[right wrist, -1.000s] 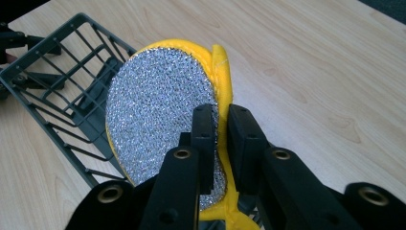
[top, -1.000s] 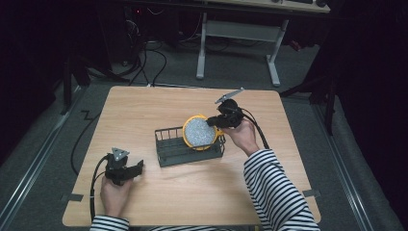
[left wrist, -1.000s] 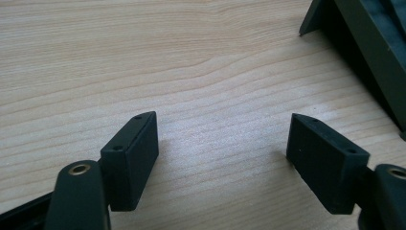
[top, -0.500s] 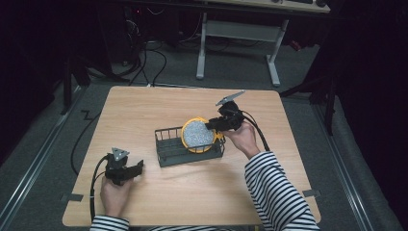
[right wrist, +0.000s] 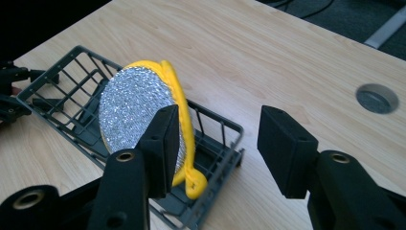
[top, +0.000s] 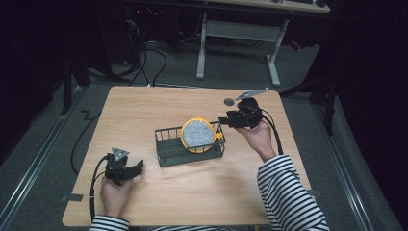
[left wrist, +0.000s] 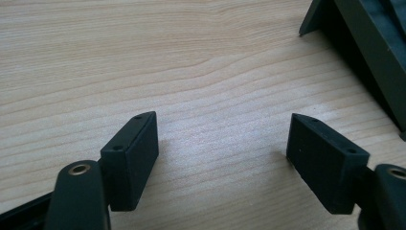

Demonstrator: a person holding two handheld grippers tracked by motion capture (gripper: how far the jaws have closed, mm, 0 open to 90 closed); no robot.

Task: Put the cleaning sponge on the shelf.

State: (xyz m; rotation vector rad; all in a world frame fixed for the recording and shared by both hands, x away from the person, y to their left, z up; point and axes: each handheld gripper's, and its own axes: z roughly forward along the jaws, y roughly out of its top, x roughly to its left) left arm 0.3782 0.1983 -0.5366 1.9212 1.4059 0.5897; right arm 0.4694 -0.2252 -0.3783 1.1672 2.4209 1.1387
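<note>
A round scrubbing pad (top: 197, 134) with a glittery silver face and a yellow rim stands on edge in a dark wire basket (top: 166, 144) at the middle of the table. My right gripper (top: 223, 120) hovers just right of the basket, apart from the pad. Its jaws have just been opening and nothing is between them. In the right gripper view the pad (right wrist: 129, 110) leans against the basket's (right wrist: 62, 86) near end, behind my open right gripper (right wrist: 218, 143). My left gripper (top: 139, 166) rests low on the table, left of the basket, open and empty (left wrist: 222, 153).
A grey cable hole (top: 229, 101) sits in the wooden tabletop (top: 144, 110) behind my right gripper. A corner of the basket (left wrist: 368, 52) lies ahead and to the right of the left jaws. Desk legs and cables stand beyond the far edge.
My right gripper let go of the scrubbing pad, opened, and drew back to the right and up. The pad now stands in the basket by itself. The left hand stayed put.
</note>
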